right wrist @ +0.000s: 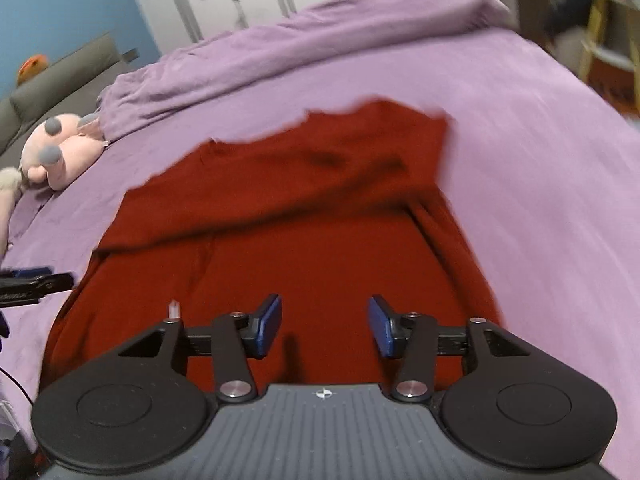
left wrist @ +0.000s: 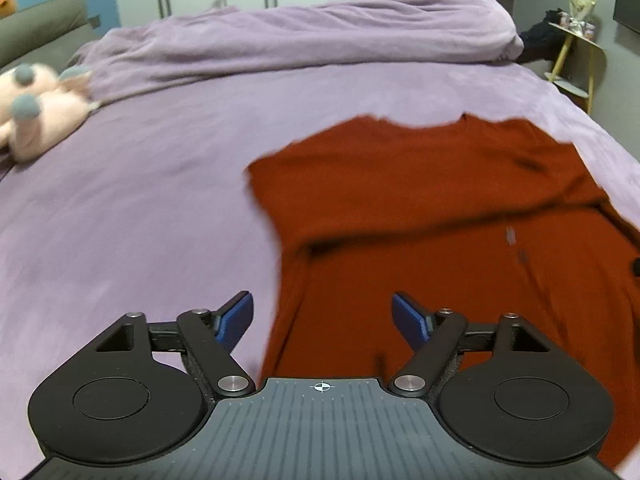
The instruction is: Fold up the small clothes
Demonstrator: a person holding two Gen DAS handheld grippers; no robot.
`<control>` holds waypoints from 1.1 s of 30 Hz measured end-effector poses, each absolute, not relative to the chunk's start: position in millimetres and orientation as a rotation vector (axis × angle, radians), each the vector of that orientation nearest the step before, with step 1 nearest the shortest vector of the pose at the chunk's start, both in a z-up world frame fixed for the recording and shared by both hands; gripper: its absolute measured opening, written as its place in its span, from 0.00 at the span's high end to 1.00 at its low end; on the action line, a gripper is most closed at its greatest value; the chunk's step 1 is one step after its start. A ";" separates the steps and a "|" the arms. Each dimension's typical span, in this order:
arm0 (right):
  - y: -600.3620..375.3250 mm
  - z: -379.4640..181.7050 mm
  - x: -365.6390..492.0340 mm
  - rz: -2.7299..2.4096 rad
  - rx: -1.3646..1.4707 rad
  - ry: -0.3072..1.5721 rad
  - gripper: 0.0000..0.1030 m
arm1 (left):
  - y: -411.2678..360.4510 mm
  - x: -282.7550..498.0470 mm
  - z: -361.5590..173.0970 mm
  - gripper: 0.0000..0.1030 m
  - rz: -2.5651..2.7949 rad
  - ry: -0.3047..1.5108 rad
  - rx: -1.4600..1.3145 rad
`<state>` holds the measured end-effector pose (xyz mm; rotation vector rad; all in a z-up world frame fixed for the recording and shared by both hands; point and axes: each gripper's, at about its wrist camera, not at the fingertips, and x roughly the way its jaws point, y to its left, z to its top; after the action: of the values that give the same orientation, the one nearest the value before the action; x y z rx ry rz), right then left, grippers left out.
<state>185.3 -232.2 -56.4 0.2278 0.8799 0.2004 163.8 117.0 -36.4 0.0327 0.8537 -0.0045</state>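
One red shirt [left wrist: 440, 208] lies on the bed [left wrist: 140, 200]; one plush toy [left wrist: 44, 108] at ten o'clock. Left gripper [left wrist: 322, 316] and right gripper [right wrist: 324, 324] both gape wide, holding nothing.

Illumination is dim, soft and indoor, source not visible. Both views show motion blur: the red garment [left wrist: 460, 208] edges are smeared, the bedsheet [right wrist: 560, 200] streaked at right. Each gripper body stays sharp. Fisheye distortion bends the frame edges; corners are vignetted black. Shadows are faint, glare minimal
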 end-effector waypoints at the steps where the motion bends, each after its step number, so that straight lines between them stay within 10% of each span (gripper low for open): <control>1: -242.3 -57.0 165.9 0.175 0.240 0.901 0.53 | 122.7 146.5 -37.0 0.19 -0.003 0.873 0.024; 15: -290.4 -63.0 65.2 0.112 0.376 1.015 0.41 | 137.3 59.9 -75.2 0.28 -0.108 1.062 -0.304; 33: -306.6 -99.7 74.0 0.191 0.689 1.090 0.94 | 154.6 61.9 -97.3 0.90 -0.192 1.181 -0.526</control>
<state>74.0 -306.6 -99.7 0.6885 1.0902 0.1910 61.9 154.6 -97.3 -0.5260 1.1811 -0.1925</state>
